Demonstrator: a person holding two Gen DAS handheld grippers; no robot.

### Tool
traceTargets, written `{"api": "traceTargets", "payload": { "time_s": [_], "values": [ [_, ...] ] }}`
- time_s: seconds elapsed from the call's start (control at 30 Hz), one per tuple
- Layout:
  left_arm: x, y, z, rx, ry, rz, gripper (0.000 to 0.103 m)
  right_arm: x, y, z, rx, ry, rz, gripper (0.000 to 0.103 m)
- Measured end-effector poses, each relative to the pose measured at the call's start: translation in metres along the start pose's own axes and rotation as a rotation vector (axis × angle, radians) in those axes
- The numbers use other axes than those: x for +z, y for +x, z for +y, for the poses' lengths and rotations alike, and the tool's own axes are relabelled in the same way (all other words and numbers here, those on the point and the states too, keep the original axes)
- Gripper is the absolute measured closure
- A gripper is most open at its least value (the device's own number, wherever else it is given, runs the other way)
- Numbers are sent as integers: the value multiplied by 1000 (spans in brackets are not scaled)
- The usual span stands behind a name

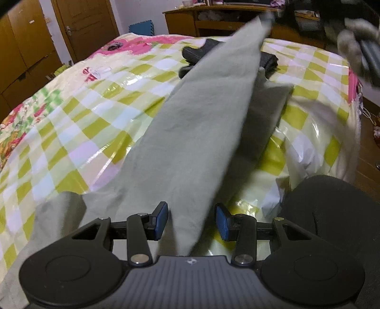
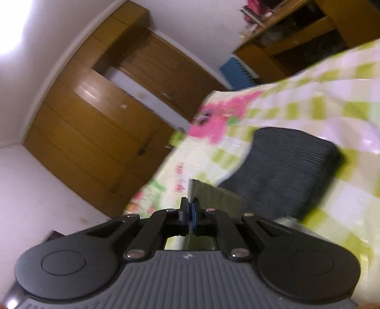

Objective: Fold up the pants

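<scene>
Right tool clenched on pants edge, left tool released, cloth between.

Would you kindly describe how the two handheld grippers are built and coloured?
The left gripper and right gripper match: ribbed grey body with a small white logo, two round black discs, black linkage arms with silver rivets, and blue pads on the fingertips. No cables are visible.

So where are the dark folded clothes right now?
The dark folded clothes lie on the checked bedcover at the far end of the bed, partly hidden behind the raised green pants, near the wooden desk.
</scene>
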State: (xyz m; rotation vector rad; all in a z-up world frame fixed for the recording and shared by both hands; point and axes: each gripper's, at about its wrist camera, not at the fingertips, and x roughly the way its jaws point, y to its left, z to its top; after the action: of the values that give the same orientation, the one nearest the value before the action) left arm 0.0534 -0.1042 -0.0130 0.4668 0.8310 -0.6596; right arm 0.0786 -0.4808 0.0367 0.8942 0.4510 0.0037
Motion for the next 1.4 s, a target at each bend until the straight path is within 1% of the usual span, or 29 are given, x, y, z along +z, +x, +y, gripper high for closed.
{"api": "traceTargets", "payload": {
  "time_s": [0.07, 0.1, 0.13, 0.17, 0.23, 0.3, 0.33, 0.4, 0.53, 0.6, 0.63, 0.73, 0.83, 0.93, 1.03, 1.1, 1.13, 1.2, 1.27, 1.3, 1.33, 1.37, 1.4],
  "values": [
    [-3, 4, -4, -10, 9, 11, 47, -13, 8, -30, -81, 68, 61, 99],
    [-4, 5, -6, -16, 15, 17, 47, -21, 14, -43, -127, 62, 91, 98],
    [-5, 6, -9, -20, 23, 24, 47, -26, 16, -51, -186, 64, 95, 98],
    [-6, 6, -10, -21, 29, 25, 47, -30, 16, -59, -207, 81, 99, 98],
    [-8, 5, -11, -23, 35, 28, 47, -35, 11, -70, -184, 145, 100, 98],
    [-7, 6, -9, -28, 29, 33, 47, -36, 8, -72, -166, 154, 95, 97],
    [-7, 6, -9, -28, 28, 34, 47, -36, 9, -71, -156, 158, 89, 94],
    [-6, 6, -10, -23, 29, 33, 47, -32, 13, -71, -146, 165, 86, 94],
    [-5, 6, -12, -22, 37, 31, 47, -27, 17, -71, -169, 165, 78, 94],
    [-6, 6, -12, -25, 41, 32, 47, -23, 16, -71, -185, 146, 67, 99],
    [-6, 6, -12, -26, 42, 33, 47, -21, 18, -70, -187, 144, 64, 99],
    [-6, 6, -11, -33, 33, 32, 47, -18, 9, -71, -184, 150, 52, 99],
    [-6, 8, -12, -36, 37, 30, 47, -21, 5, -77, -207, 160, 50, 99],
    [-5, 7, -13, -42, 35, 27, 47, -22, -1, -82, -201, 190, 29, 100],
    [-6, 7, -13, -42, 38, 28, 47, -20, -6, -77, -201, 168, 1, 100],
    [-6, 8, -13, -44, 37, 31, 47, -17, -3, -72, -225, 106, 22, 99],
    [-6, 8, -13, -44, 37, 31, 47, -17, 0, -72, -247, 99, 44, 96],
    [-6, 8, -12, -45, 37, 29, 47, -19, -3, -76, -281, 125, 49, 94],
    [-6, 7, -12, -46, 36, 28, 47, -22, -14, -81, -275, 175, 41, 93],
    [-7, 7, -12, -47, 35, 27, 47, -25, -19, -83, -265, 202, 41, 90],
    [-7, 7, -12, -47, 36, 26, 47, -29, -25, -85, -257, 231, 43, 82],
    [-8, 7, -12, -47, 37, 25, 47, -33, -29, -85, -249, 250, 48, 77],
    [-8, 7, -12, -48, 36, 23, 47, -37, -30, -86, -241, 261, 54, 69]
  ]
}}
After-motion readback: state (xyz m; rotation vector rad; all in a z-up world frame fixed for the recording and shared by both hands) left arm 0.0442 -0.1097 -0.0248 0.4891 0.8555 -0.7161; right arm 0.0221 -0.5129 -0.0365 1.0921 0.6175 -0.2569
